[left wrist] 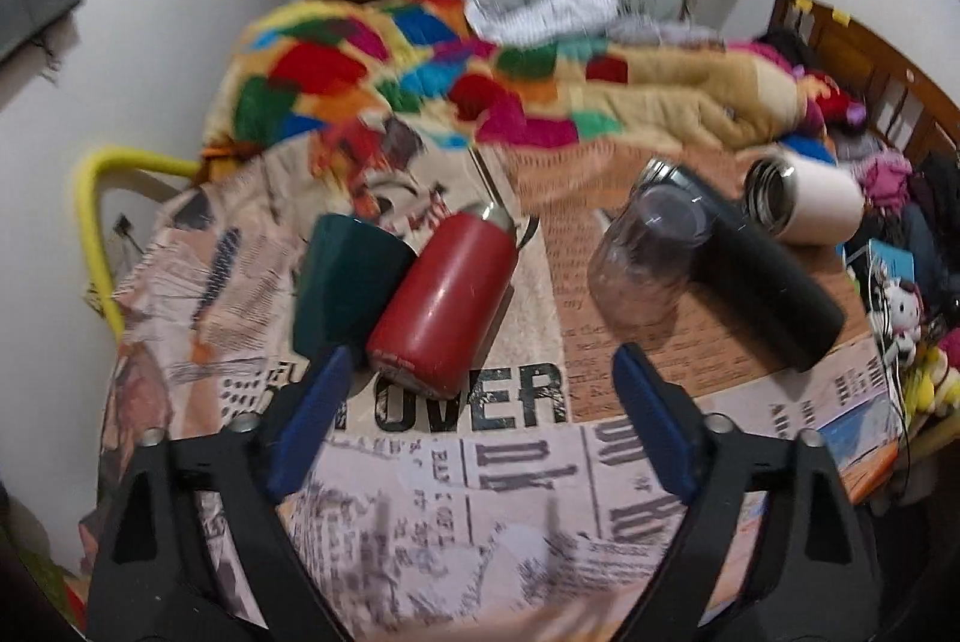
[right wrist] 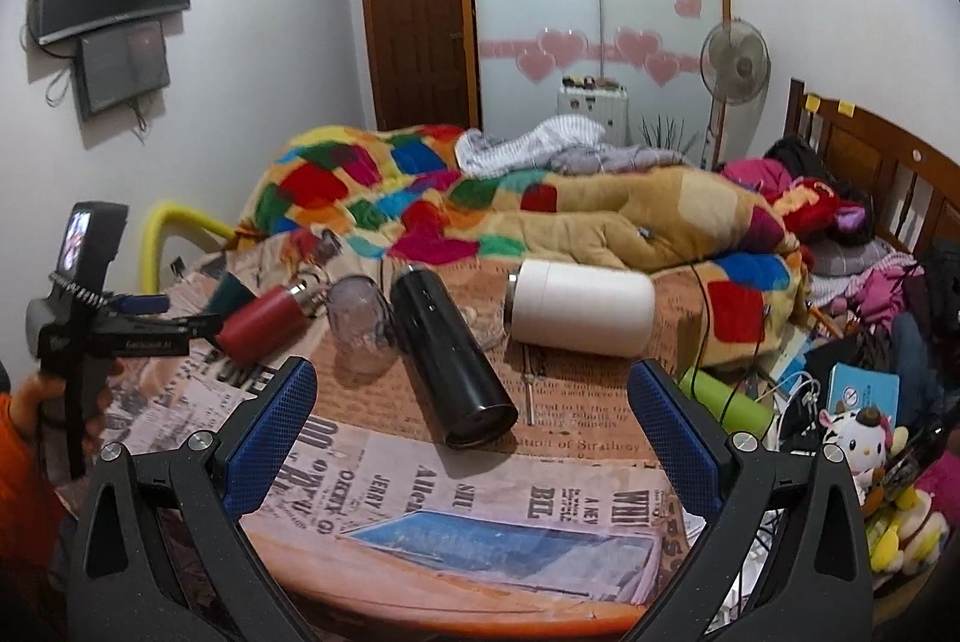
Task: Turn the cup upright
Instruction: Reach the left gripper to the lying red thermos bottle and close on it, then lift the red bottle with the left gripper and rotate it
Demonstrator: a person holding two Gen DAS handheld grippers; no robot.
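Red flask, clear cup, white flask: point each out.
red flask (left wrist: 444,294), left wrist view, mid body, lying on its side.
clear cup (left wrist: 645,261), left wrist view, side wall, upside down.
white flask (right wrist: 585,315), right wrist view, mid body, lying on its side.

On my table (left wrist: 420,462), five vessels run left to right: cup (left wrist: 345,282), bottle (left wrist: 444,294) touching it, upturned glass (left wrist: 645,264), flask (left wrist: 756,270), tumbler (left wrist: 804,201) farthest.
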